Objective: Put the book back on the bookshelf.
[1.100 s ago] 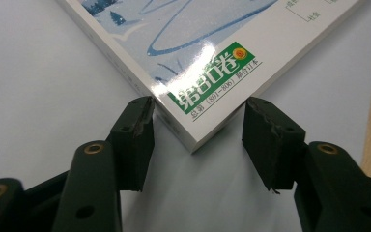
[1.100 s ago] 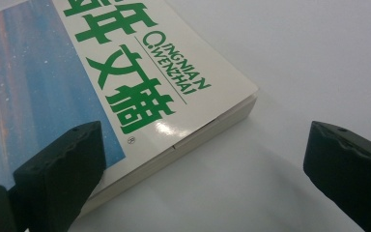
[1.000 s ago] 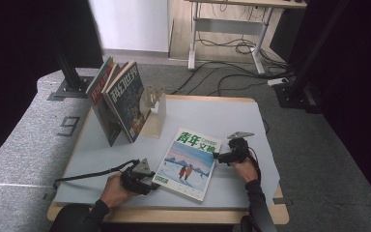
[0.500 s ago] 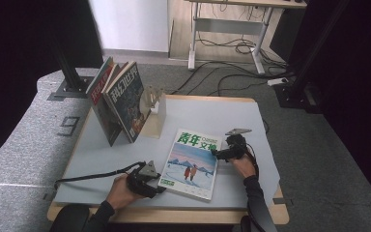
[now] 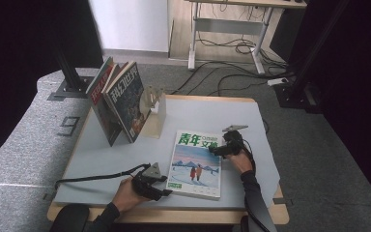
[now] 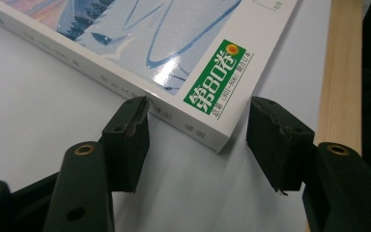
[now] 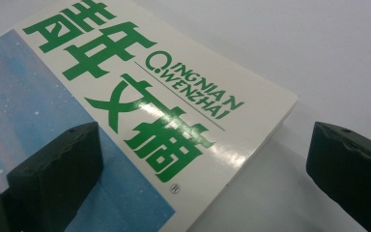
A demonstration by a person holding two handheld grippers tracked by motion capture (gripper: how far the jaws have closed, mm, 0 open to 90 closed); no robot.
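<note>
Your table (image 5: pixel 251 116) carries a leaning row of upright books (image 5: pixel 121 99) at its far left against a pale stand (image 5: pixel 155 113), well apart from the work and blocking nothing, while the magazine (image 5: pixel 196 164) lies flat near the front edge between your hands. Your left gripper (image 5: pixel 166 186) sits at its near left corner, jaws apart with that corner between them, unpinched; your right gripper (image 5: pixel 214 151) spreads wide over its far right corner, one jaw above the cover, one beyond the edge.
</note>
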